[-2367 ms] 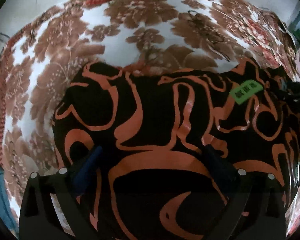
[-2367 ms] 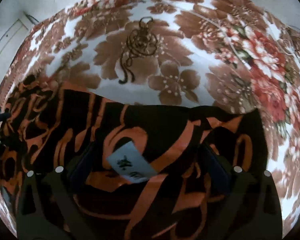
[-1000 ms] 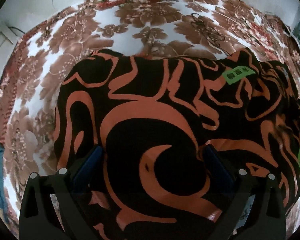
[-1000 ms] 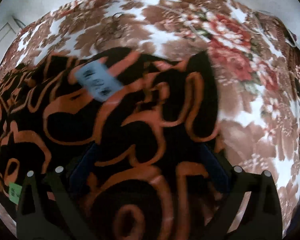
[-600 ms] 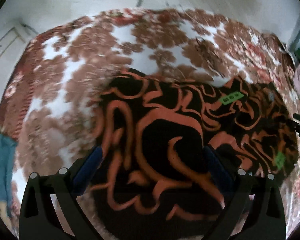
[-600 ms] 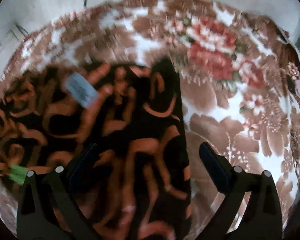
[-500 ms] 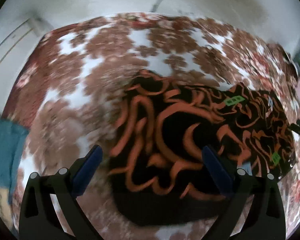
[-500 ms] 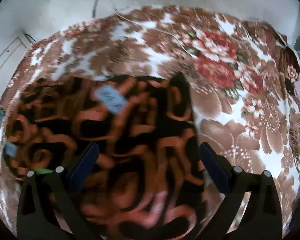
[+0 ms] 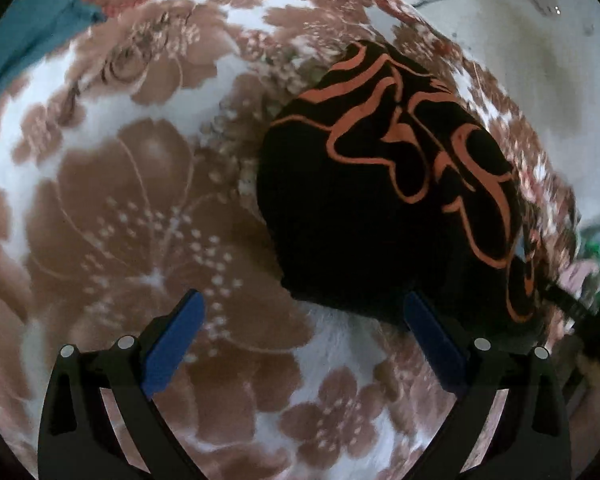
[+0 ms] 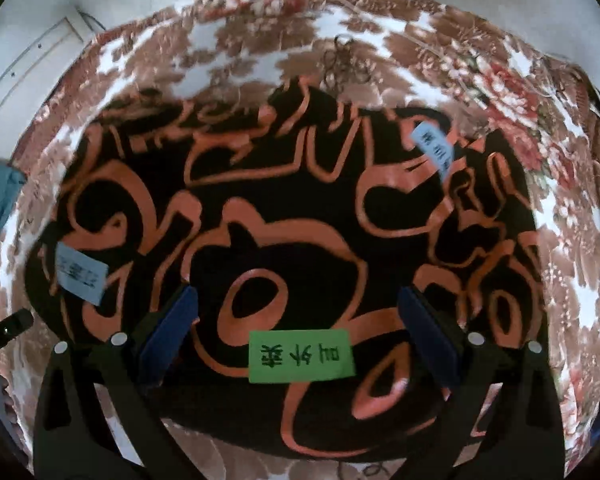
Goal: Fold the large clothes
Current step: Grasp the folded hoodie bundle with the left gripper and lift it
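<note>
two open grippers over the folded garment

we hold our left gripper (image 9: 302, 330) and right gripper (image 10: 296, 324) with jaws spread wide, gripping nothing. the black garment with orange swirls (image 10: 284, 232) lies folded on the floral blanket (image 9: 132, 208), ahead of our left, directly below our right, its green label (image 10: 301, 355) between the right gripper's blue fingers (image 10: 168, 326).

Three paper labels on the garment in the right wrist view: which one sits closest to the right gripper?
The green rectangular label, lying between the open right gripper fingers on the black-and-orange patterned garment. The two pale blue labels sit farther out, left and upper right.
</note>
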